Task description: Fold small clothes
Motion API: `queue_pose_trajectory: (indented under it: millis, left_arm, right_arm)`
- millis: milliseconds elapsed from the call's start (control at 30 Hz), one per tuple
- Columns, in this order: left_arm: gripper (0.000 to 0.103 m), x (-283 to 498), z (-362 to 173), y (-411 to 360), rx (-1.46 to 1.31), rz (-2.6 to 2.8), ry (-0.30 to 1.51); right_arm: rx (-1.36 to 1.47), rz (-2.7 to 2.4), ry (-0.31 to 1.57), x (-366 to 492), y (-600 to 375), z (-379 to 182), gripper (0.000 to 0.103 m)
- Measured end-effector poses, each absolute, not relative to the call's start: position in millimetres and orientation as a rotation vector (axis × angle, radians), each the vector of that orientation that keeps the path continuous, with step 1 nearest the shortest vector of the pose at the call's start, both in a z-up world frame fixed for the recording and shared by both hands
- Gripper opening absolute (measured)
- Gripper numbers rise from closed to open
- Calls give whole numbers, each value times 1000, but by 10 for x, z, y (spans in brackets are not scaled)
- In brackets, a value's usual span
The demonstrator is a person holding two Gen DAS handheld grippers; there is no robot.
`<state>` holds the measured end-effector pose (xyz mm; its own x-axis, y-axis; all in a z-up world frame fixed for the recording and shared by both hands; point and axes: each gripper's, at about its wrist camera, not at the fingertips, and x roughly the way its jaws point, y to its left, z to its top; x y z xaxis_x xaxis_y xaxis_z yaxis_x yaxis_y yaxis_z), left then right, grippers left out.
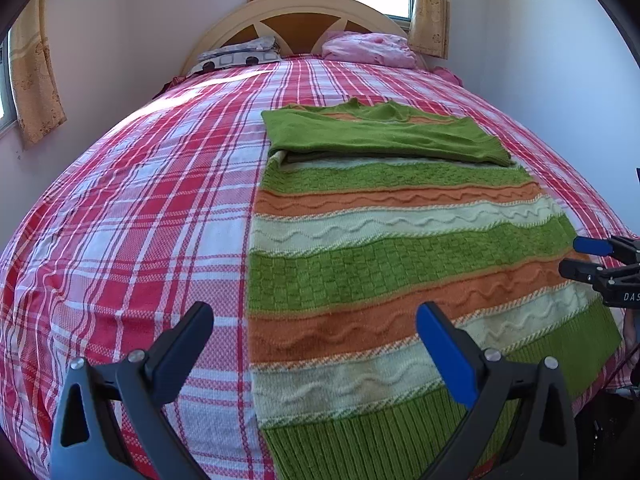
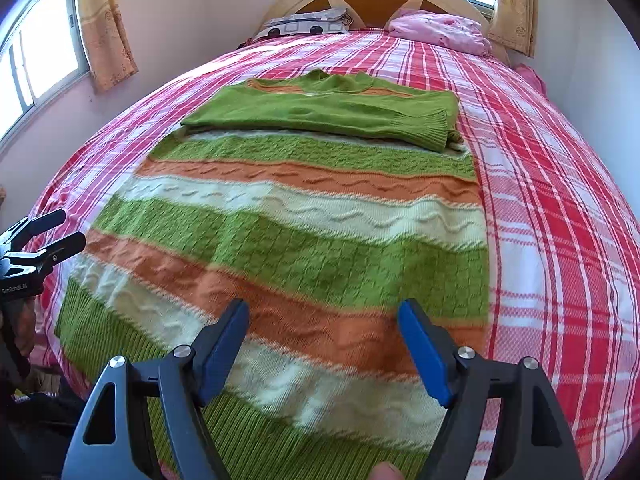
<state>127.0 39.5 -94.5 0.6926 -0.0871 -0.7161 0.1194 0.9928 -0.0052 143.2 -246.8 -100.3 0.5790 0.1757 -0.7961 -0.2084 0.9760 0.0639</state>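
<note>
A knitted sweater with green, orange and cream stripes lies flat on the red plaid bed. Its green sleeves are folded across the chest near the collar. My left gripper hovers open above the sweater's left hem corner, one finger over the sheet and one over the knit. My right gripper is open above the sweater near its hem, with nothing between the fingers. Each gripper shows in the other's view: the right gripper at the right edge, the left gripper at the left edge.
At the head of the bed a grey patterned pillow and a pink pillow rest against the wooden headboard. Walls close in on both sides, with curtained windows. A hand holds the left gripper.
</note>
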Motion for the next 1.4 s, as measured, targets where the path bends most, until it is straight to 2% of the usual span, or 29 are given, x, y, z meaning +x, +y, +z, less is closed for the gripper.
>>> queue_pose_trajectory:
  millis: [567, 633, 733, 800, 833, 967, 1100, 1233, 1333, 1367, 1400]
  left_arm:
    - [103, 833, -1065, 508, 19, -151, 853]
    - [100, 804, -1086, 539, 11, -156, 868]
    - [88, 746, -1125, 621, -26, -162, 897]
    - [71, 709, -1156, 670, -58, -178, 921]
    - [69, 691, -1169, 683, -71, -184, 933]
    - [65, 642, -1259, 741, -113, -177, 979]
    - [53, 615, -1390, 771, -168, -191, 1039]
    - [53, 602, -1397, 748, -169, -205, 1035]
    - [34, 598, -1401, 759, -182, -219, 1031]
    - [16, 592, -1406, 761, -187, -233, 1031]
    - [13, 588, -1411, 754, -194, -253, 1031]
  right_arm:
    - [-35, 203, 939, 935, -2527, -1047, 78]
    - [-35, 192, 945, 890, -2552, -1063, 78]
    - [-30, 188, 954, 791, -2601, -1079, 78]
    - [-35, 181, 958, 714, -2633, -1090, 78]
    - [-37, 179, 959, 687, -2644, -1095, 78]
    - [-27, 162, 968, 550, -2747, -1127, 78]
    - [-22, 142, 981, 465, -2831, -1137, 78]
    - [-20, 137, 984, 362, -2889, -1145, 78]
    - [1, 133, 975, 306, -2956, -1141, 78]
    - [21, 134, 969, 300, -2987, -1137, 77]
    - [43, 131, 964, 297, -3019, -1129, 74]
